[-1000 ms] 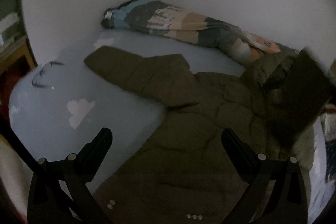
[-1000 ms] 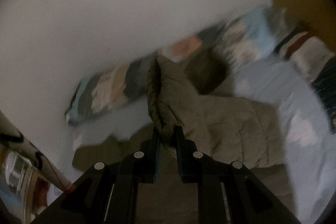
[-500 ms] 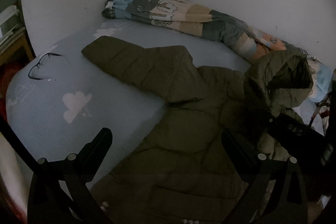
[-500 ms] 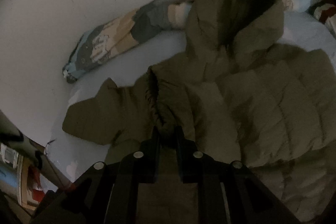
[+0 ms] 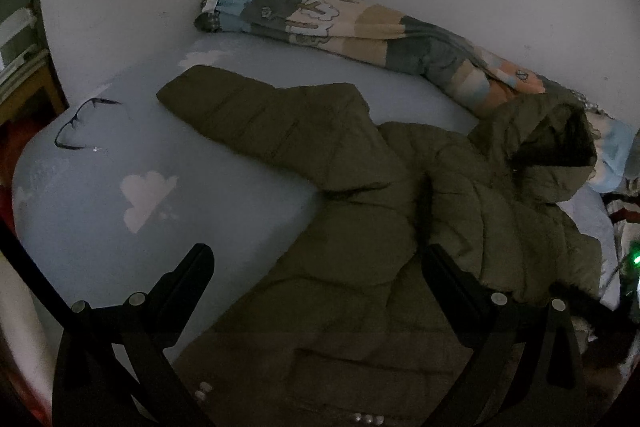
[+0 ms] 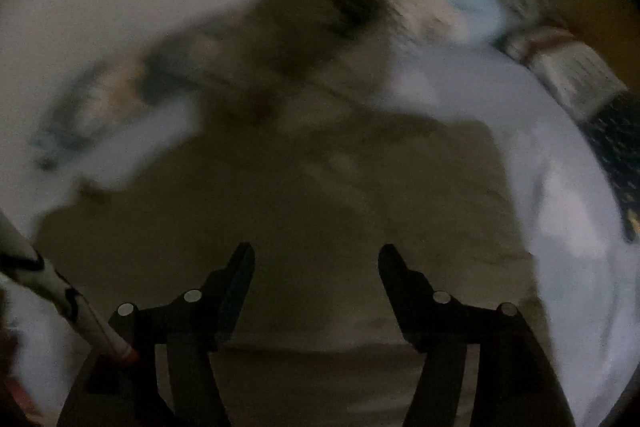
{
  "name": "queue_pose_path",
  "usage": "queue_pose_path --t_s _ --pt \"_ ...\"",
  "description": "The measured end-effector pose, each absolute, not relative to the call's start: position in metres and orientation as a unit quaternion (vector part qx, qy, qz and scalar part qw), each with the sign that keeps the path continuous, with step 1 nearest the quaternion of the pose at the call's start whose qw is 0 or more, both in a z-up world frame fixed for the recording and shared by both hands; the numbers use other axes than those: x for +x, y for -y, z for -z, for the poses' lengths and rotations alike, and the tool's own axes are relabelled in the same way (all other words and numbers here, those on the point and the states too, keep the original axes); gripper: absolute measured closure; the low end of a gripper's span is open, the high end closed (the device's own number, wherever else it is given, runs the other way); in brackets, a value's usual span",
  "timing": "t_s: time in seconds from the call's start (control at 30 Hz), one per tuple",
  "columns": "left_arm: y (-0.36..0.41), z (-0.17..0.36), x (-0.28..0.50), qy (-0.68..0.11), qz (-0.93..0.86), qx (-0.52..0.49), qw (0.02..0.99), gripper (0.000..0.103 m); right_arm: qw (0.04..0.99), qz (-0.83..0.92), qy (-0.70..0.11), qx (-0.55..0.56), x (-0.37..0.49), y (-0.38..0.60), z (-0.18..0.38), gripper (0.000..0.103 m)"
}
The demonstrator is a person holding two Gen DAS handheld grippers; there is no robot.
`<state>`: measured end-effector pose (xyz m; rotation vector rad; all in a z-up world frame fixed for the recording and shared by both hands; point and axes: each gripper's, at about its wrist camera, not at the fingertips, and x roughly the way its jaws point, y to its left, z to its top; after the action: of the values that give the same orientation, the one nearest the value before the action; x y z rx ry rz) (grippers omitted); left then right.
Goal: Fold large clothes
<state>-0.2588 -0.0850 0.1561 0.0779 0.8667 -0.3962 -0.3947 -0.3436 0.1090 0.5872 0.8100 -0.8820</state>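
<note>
One olive puffer jacket spread across the light-blue bed, filling the centre and lower right of the left wrist view, directly ahead of and beneath the left tool. Left tool's jaws spread wide, nothing pinched, one sleeve reaching toward the upper left, the hood at right. In the blurred right wrist view, the same jacket below and beyond the right tool, jaws opening, no fabric between them. One patterned blanket roll along the wall at upper centre; one pair of glasses at left; one white cloud print on the sheet. No readable writing or brand anywhere; small label on the blanket's end too small to read.
</note>
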Motion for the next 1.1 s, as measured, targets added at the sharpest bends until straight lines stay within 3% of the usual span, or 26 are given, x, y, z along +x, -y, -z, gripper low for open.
queue_pose_path --t_s 0.13,0.37,0.5,0.57,0.7,0.87,1.1 --pt "0.092 -0.158 -0.266 -0.406 0.201 0.059 0.889 0.000 0.768 0.381 -0.415 0.304 -0.400 0.349 -0.073 0.034" --pt "0.097 -0.173 -0.299 -0.370 0.229 0.078 0.897 0.000 0.820 0.324 -0.335 0.331 -0.451 0.294 -0.147 0.034" --pt "0.090 -0.186 -0.333 -0.318 0.251 0.103 0.908 0.000 0.856 0.283 -0.285 0.325 -0.490 0.246 -0.184 0.027" --pt "0.081 -0.189 -0.345 -0.314 0.264 0.107 0.906 0.000 0.874 0.272 -0.262 0.306 -0.500 0.222 -0.190 0.021" --pt "0.065 -0.202 -0.348 -0.344 0.272 0.110 0.892 0.000 0.892 0.263 -0.253 0.266 -0.509 0.191 -0.170 0.021" --pt "0.039 -0.212 -0.319 -0.357 0.264 0.090 0.891 0.000 0.884 0.283 -0.247 0.277 -0.509 0.206 -0.162 0.022" --pt "0.001 -0.203 -0.183 -0.429 0.213 0.046 0.877 0.000 0.878 0.289 -0.258 0.282 -0.480 0.230 -0.156 0.022"
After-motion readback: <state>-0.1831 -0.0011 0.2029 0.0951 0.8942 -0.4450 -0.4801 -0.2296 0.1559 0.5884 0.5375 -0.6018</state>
